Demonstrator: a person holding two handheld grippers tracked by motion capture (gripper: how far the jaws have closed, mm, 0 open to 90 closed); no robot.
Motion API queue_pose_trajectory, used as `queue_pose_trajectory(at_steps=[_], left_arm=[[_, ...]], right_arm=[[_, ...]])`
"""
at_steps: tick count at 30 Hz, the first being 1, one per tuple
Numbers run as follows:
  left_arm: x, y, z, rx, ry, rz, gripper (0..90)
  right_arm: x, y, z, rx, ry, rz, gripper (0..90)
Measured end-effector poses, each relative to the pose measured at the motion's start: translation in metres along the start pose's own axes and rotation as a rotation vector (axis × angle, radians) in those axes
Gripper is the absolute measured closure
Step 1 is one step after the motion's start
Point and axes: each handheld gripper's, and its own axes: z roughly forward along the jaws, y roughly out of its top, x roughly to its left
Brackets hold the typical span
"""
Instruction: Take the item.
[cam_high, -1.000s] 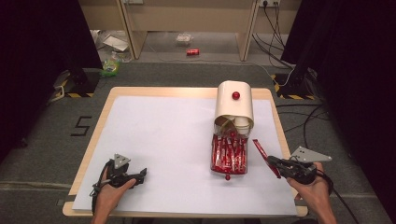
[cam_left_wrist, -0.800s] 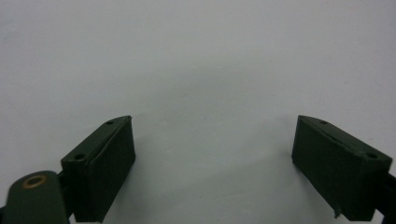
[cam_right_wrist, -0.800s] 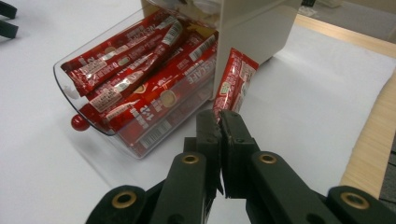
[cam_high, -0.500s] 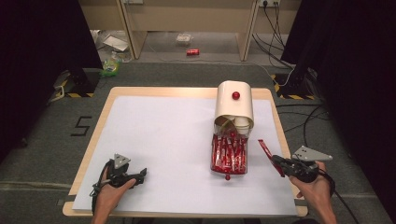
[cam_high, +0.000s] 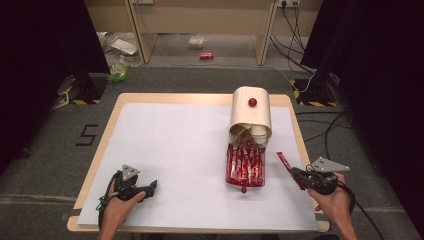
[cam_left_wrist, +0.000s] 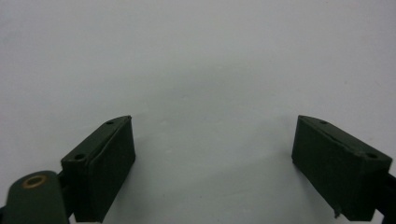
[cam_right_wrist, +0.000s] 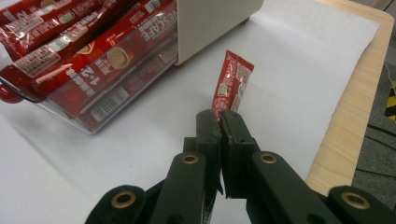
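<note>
At the near right desk (cam_high: 200, 150) edge, a flat, glossy red foil sachet (cam_right_wrist: 232, 81) is clamped by one end in the right gripper (cam_right_wrist: 219, 116), angled over smooth white paper. The left gripper (cam_left_wrist: 212, 140) is held released, nothing between its matte black jaws. Farther off, a clear tray of sachets (cam_high: 245, 165) is fronted by a rounded cream dispenser (cam_high: 250, 112).

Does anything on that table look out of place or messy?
One red sachet is out of the clear tray of sachets, pinched at one end by the right gripper and sticking out over the white sheet. Nothing looks spilled or damaged.
</note>
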Motion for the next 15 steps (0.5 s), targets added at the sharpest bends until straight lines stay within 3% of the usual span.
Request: queue_pose_trajectory(at_steps=[15], left_arm=[[0.000, 0.000, 0.000, 0.000, 0.000, 0.000, 12.4]], right_arm=[[0.001, -0.007, 0.015, 0.051, -0.014, -0.011, 87.2]])
